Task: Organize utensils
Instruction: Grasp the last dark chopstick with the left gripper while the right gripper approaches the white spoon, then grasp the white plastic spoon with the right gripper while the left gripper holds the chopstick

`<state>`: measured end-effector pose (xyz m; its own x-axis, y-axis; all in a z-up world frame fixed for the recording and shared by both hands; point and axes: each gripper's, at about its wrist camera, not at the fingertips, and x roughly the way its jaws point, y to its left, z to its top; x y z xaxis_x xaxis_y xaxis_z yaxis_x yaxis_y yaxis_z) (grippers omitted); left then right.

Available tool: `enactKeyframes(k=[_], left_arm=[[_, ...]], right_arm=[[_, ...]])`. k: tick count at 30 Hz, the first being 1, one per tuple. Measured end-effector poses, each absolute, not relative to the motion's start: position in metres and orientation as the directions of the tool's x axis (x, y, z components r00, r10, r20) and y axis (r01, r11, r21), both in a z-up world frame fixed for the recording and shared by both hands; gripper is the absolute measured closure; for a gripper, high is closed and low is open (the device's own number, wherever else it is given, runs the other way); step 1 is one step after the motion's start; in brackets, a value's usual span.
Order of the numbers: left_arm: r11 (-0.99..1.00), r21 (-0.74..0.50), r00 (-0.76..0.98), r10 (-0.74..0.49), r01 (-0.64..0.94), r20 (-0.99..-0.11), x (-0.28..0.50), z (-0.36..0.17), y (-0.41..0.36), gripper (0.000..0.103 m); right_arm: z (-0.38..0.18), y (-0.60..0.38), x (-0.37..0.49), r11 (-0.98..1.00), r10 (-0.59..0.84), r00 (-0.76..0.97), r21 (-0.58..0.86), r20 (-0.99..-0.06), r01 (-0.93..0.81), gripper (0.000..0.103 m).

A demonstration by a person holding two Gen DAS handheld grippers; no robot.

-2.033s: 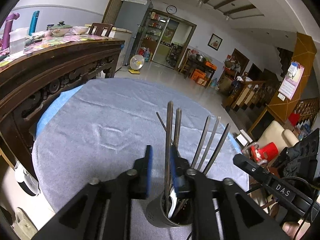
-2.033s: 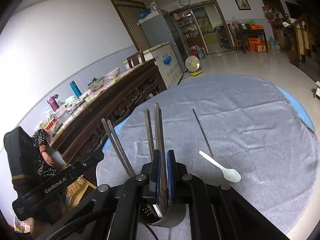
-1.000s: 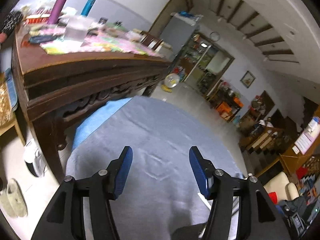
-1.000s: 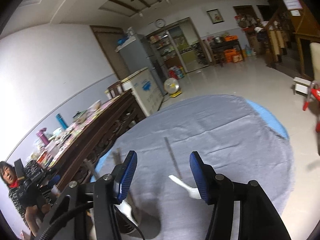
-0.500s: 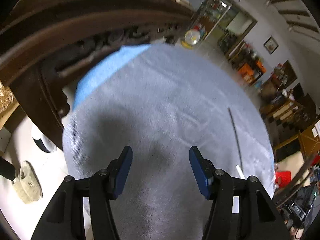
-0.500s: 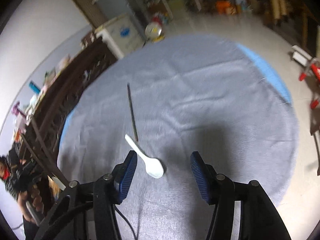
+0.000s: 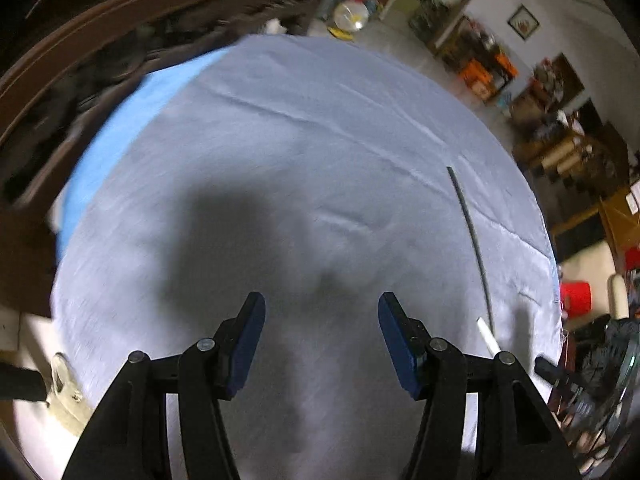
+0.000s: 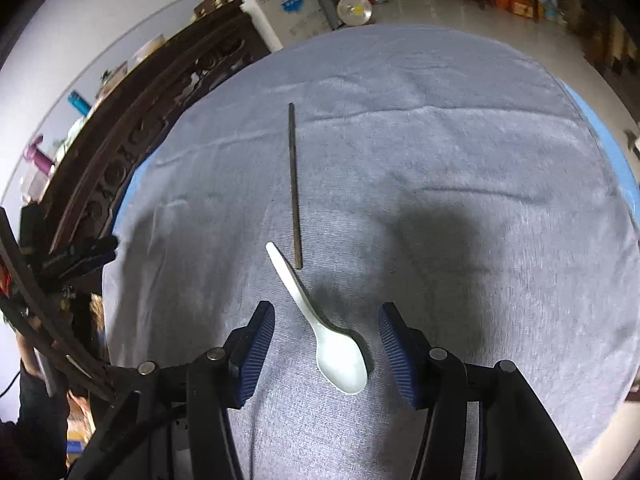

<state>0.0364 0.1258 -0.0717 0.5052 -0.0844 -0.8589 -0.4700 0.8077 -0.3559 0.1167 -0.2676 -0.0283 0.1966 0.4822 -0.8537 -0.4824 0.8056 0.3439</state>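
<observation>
White plastic spoon (image 8: 335, 342): lies on the grey-clothed counter (image 8: 440, 140), bowl between the right gripper (image 8: 327, 333) jaws, spread and untouching. Dark chopstick (image 8: 295, 188): just beyond its handle. Left gripper (image 7: 321, 322): jaws spread, empty.

We look steeply down along each tool at the grey-clothed worktop (image 7: 280, 128), close above it. Both wrist views share the dark chopstick (image 8: 295, 188) and white spoon (image 8: 340, 356), seen from opposite sides.
</observation>
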Motion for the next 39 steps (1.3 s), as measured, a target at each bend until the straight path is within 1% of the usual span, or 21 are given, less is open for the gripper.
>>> enactKeyframes(k=[4,7,8,11,12,13,15,17,19,21,22,23,24,25,31,35,39], left_arm=[[0.824,-0.381,0.459,-0.169,-0.419,-0.872,0.108,-0.066,0.105,0.043],[0.825,-0.401,0.378,-0.25,-0.399,-0.891,0.171,-0.069,0.082,0.044],[0.831,-0.387,0.336,-0.26,-0.399,-0.905,0.19,-0.073,0.074,0.044],[0.851,-0.337,0.263,-0.245,-0.403,-0.933,0.233,-0.079,0.055,0.044],[0.854,-0.325,0.239,-0.244,-0.406,-0.94,0.245,-0.081,0.048,0.046],[0.854,-0.318,0.228,-0.242,-0.412,-0.943,0.25,-0.083,0.044,0.05],[0.867,-0.289,0.188,-0.23,-0.406,-0.955,0.27,-0.085,0.031,0.051],[0.878,-0.254,0.15,-0.21,-0.405,-0.966,0.284,-0.092,0.019,0.055],[0.886,-0.23,0.113,-0.201,-0.402,-0.973,0.293,-0.101,0.01,0.057],[0.885,-0.216,0.08,-0.201,-0.413,-0.976,0.295,-0.109,0.007,0.071],[0.885,-0.209,0.046,-0.209,-0.416,-0.977,0.297,-0.117,0.005,0.084],[0.889,-0.196,0.031,-0.201,-0.414,-0.979,0.297,-0.119,0.004,0.091],[0.898,-0.181,0.04,-0.18,-0.401,-0.983,0.298,-0.117,0.002,0.094],[0.901,-0.185,0.018,-0.193,-0.392,-0.981,0.299,-0.12,0.001,0.095],[0.926,-0.172,0.006,-0.18,-0.336,-0.984,0.302,-0.117,0.008,0.097],[0.913,-0.185,0.034,-0.186,-0.364,-0.982,0.293,-0.107,0.032,0.098],[0.918,-0.173,0.055,-0.164,-0.356,-0.985,0.28,-0.09,0.056,0.098]], right_arm=[[-0.036,-0.288,0.12,0.829,0.5,0.213,0.391,-0.84,-0.401,0.045],[-0.041,-0.302,0.122,0.838,0.504,0.218,0.413,-0.836,-0.356,0.045],[-0.042,-0.305,0.122,0.838,0.507,0.218,0.418,-0.834,-0.35,0.045],[-0.042,-0.31,0.124,0.836,0.513,0.214,0.427,-0.831,-0.345,0.045],[-0.043,-0.311,0.126,0.834,0.517,0.214,0.433,-0.829,-0.342,0.045],[-0.043,-0.313,0.128,0.832,0.524,0.212,0.441,-0.825,-0.336,0.045],[-0.046,-0.315,0.132,0.829,0.533,0.213,0.454,-0.819,-0.327,0.045],[-0.047,-0.318,0.135,0.824,0.544,0.213,0.469,-0.812,-0.317,0.045],[-0.047,-0.322,0.136,0.821,0.552,0.213,0.48,-0.806,-0.31,0.045],[-0.048,-0.323,0.137,0.818,0.557,0.211,0.486,-0.803,-0.308,0.045],[-0.048,-0.324,0.137,0.817,0.558,0.212,0.487,-0.802,-0.308,0.045],[-0.048,-0.325,0.138,0.817,0.559,0.212,0.488,-0.802,-0.307,0.045],[-0.048,-0.327,0.137,0.816,0.56,0.212,0.49,-0.801,-0.306,0.045],[-0.049,-0.329,0.137,0.817,0.561,0.215,0.491,-0.8,-0.303,0.045],[-0.048,-0.339,0.137,0.817,0.566,0.229,0.5,-0.792,-0.289,0.045],[-0.047,-0.343,0.135,0.817,0.566,0.229,0.502,-0.792,-0.283,0.045],[-0.046,-0.343,0.134,0.816,0.567,0.225,0.503,-0.792,-0.285,0.045]])
